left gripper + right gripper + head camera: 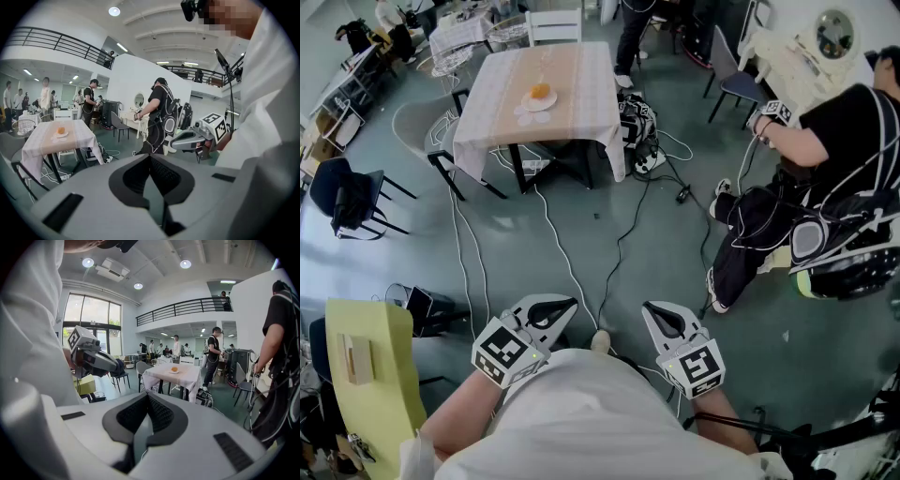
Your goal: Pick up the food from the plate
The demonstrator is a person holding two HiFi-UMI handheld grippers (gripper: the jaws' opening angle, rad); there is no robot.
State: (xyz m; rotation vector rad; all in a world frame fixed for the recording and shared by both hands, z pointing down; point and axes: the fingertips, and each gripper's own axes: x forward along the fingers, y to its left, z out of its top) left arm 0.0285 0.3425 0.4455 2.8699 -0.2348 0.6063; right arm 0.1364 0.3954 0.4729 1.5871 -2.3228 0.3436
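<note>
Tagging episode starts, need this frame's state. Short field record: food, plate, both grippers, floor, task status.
food: orange piece, on the plate
plate: on the cloth-covered table, across the room from the grippers
left gripper: jaws together, nothing between them, held close to the body
right gripper: jaws together, nothing between them, held close to the body
floor: cables run between the grippers and the table
bystander: person in black at the right
task status: not started, food untouched

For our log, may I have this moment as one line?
food: on plate, far table | left gripper: shut, empty | right gripper: shut, empty
</note>
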